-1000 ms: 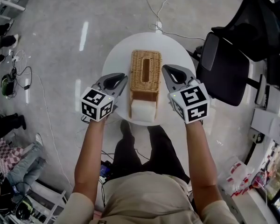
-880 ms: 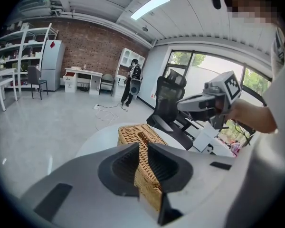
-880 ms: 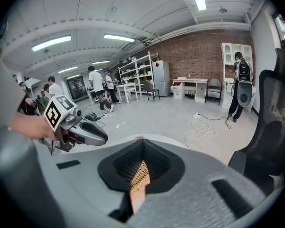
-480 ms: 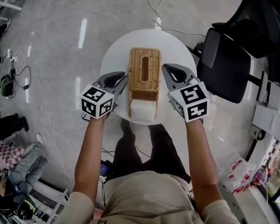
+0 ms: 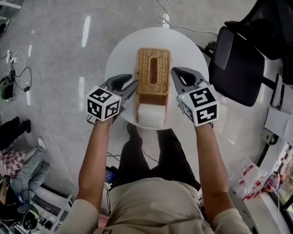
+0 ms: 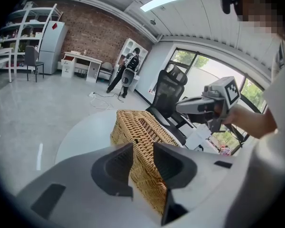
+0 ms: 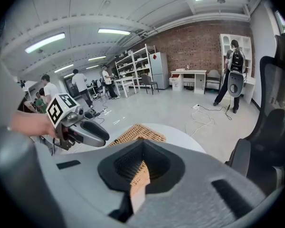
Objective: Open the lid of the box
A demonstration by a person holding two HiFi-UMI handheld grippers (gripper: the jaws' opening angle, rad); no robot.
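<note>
A woven wicker box [image 5: 154, 74] with a slot in its lid stands on a round white table [image 5: 185, 48]. A white block [image 5: 150, 115] sits at its near end. My left gripper [image 5: 133, 85] is at the box's left side, its jaws a narrow gap apart. In the left gripper view [image 6: 143, 148] the box's [image 6: 137, 127] near corner shows through that gap. My right gripper [image 5: 174, 72] is close to the box's right side, shut and empty. In the right gripper view [image 7: 142, 146] the wicker box [image 7: 137, 133] lies just beyond its tips.
A black office chair [image 5: 237, 72] stands close to the table's right edge. Cables [image 5: 176, 13] trail over the grey floor beyond the table. White furniture [image 5: 283, 126] lines the right side. People stand far off near shelves [image 7: 78, 87].
Both grippers have sunk a little beside the box. The left one has edged toward the box's left side and rolled slightly.
</note>
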